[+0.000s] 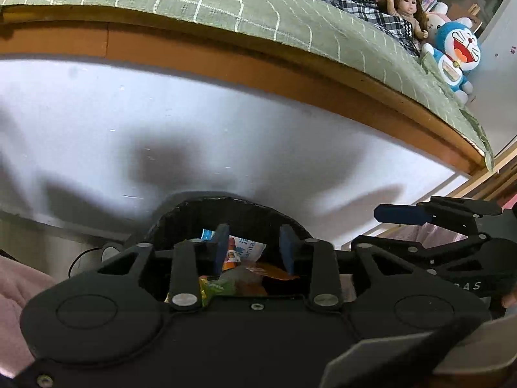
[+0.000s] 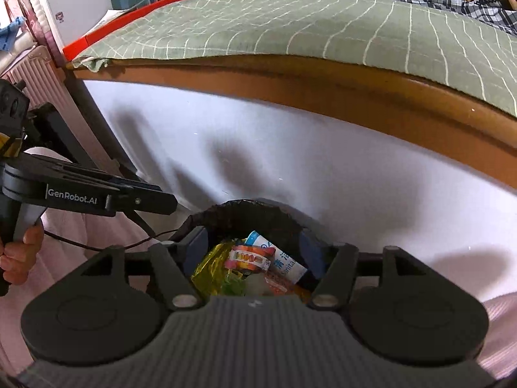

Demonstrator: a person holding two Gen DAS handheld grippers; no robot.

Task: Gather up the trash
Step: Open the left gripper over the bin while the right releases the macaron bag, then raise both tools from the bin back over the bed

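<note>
A bin lined with a black bag [image 1: 226, 203] [image 2: 245, 206] stands on the floor against the bed's white side panel. Inside lie a white and blue wipe packet [image 1: 247, 247] [image 2: 287, 263], a yellow-green wrapper [image 1: 215, 287] [image 2: 210, 270], a pink and orange wrapper [image 2: 248, 257] and orange wrappers [image 1: 278, 271]. My left gripper [image 1: 255, 249] hangs over the bin's mouth, open, its blue pads apart with nothing pressed between them. Over the same bin my right gripper [image 2: 255, 249] is open wider, nothing in it. Each gripper also shows from the side in the other view: the right gripper [image 1: 392, 228], the left gripper [image 2: 142, 199].
A bed with a green checked cover [image 1: 226, 3] [image 2: 290, 29] and a wooden edge [image 1: 258, 64] overhangs the bin. A doll [image 1: 405, 6] and a blue plush toy [image 1: 455, 48] sit on it, with bookshelves behind. A pink radiator [image 2: 35, 74] stands at left. A hand [image 2: 19, 252] holds the left gripper's handle.
</note>
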